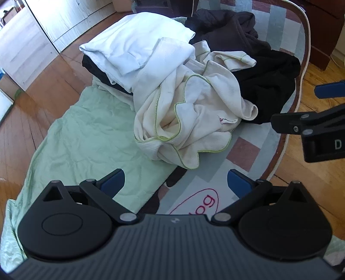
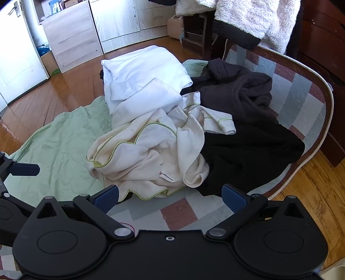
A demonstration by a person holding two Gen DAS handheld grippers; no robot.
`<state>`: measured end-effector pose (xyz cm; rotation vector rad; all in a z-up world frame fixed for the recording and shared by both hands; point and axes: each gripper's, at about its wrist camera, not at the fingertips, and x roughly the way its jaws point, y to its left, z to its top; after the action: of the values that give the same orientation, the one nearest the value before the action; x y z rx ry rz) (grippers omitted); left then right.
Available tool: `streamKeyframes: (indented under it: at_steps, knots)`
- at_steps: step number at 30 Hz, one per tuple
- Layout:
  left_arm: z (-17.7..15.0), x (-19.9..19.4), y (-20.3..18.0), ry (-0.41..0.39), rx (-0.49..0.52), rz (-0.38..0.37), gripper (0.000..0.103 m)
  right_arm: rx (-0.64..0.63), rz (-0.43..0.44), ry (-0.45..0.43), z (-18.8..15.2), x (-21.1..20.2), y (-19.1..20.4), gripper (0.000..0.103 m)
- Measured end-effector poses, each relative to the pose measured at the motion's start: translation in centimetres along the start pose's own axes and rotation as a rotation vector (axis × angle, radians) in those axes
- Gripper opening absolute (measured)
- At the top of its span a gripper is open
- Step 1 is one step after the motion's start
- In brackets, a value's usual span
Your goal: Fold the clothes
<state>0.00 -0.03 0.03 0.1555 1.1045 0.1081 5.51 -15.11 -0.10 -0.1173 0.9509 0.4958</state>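
A crumpled cream garment with green piping (image 1: 189, 120) (image 2: 148, 155) lies in the middle of a heap on a patterned rug (image 1: 243, 150) (image 2: 179, 211). Behind it sits a white folded garment (image 1: 138, 41) (image 2: 142, 71); to its right lie black clothes (image 1: 267, 86) (image 2: 250, 146) and a dark brown one (image 2: 235, 86). My left gripper (image 1: 175, 183) hovers open in front of the heap, nothing between its blue pads. My right gripper (image 2: 170, 195) is open too, just short of the cream garment's near edge. Its fingers (image 1: 323, 90) show at the right edge of the left wrist view.
A pale green sheet (image 1: 86, 137) (image 2: 58, 150) is spread left of the heap, partly over the wooden floor (image 1: 43, 81). Light wood cabinets (image 2: 116, 21) stand at the back. Dark furniture (image 2: 319, 43) with a fluffy pink-white blanket (image 2: 254, 15) borders the rug's far right.
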Motion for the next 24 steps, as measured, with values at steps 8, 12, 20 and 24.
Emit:
streamKeyframes:
  at_steps: [8,12,20,24]
  knots:
    - [0.1,-0.2,-0.1,-0.015,0.008,-0.01,0.103,0.02,0.001,0.001,0.1,0.2,0.0,0.103]
    - [0.2,-0.3,1.0,-0.015,-0.018,-0.035,0.103,0.022,0.005,-0.005,0.1,0.2,-0.4,0.103]
    - [0.2,-0.5,1.1,-0.022,-0.019,-0.042,0.103,0.021,-0.001,-0.006,0.1,0.2,-0.5,0.103]
    - [0.3,-0.5,1.1,-0.018,-0.022,-0.048,0.103,0.019,0.0,-0.003,0.1,0.3,-0.6,0.103]
